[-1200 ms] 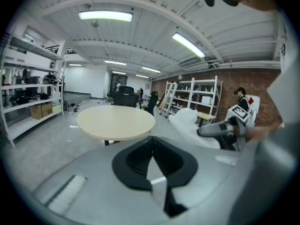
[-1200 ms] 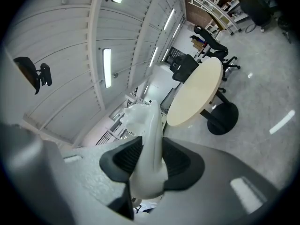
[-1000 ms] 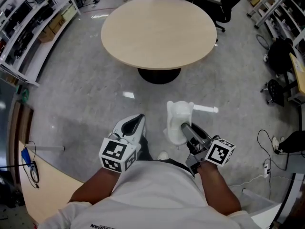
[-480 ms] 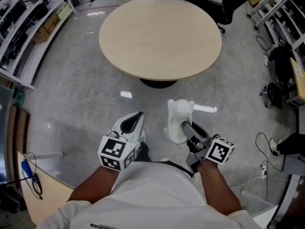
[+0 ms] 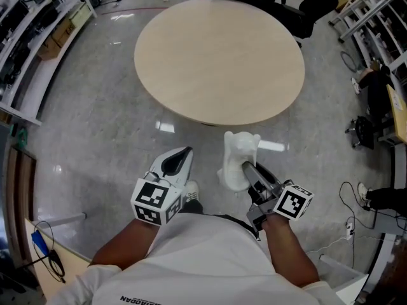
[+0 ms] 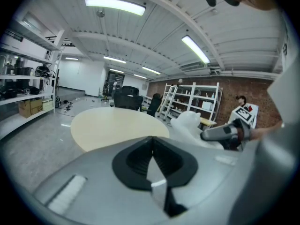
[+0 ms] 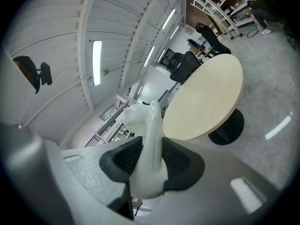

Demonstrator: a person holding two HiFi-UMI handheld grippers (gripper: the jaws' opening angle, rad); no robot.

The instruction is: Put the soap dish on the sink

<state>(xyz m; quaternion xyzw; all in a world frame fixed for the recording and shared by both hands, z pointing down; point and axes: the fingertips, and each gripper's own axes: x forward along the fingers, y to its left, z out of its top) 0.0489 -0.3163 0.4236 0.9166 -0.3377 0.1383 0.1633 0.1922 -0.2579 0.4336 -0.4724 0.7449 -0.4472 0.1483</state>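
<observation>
Right gripper [image 5: 245, 166] is clamped on the soap dish [image 5: 236, 156]. In the right gripper view the white dish [image 7: 149, 139] stands edge-on between the fingers [image 7: 123, 160], both pads pressing on it. Left gripper [image 5: 185, 152] is closed on nothing, fingers [image 6: 136, 157] together, just beside the right one.

The dish is in the air over the floor [image 5: 102, 126], near the edge of the round tabletop [image 5: 219, 53]. No sink in any view, so I judge this as the carry phase, with placement not yet started.

Risks as I read them:
- The grip sits on one thin wall and most of the dish sticks out past the fingertips. It looks smooth and glossy, so a jolt or a quick wrist turn could pivot it in the pads or let it slide out. A drop here lands on hard floor.
- The tabletop is close ahead. Clipping its rim with the overhanging part would lever the dish out of the grip.
- Cables [image 5: 344, 192] lie on the floor to the right, a snag risk if the route goes that way.
- The left gripper can't help steady the dish while it is closed.
- I can't see how the dish will sit at release, and edge-on it would tip.
</observation>
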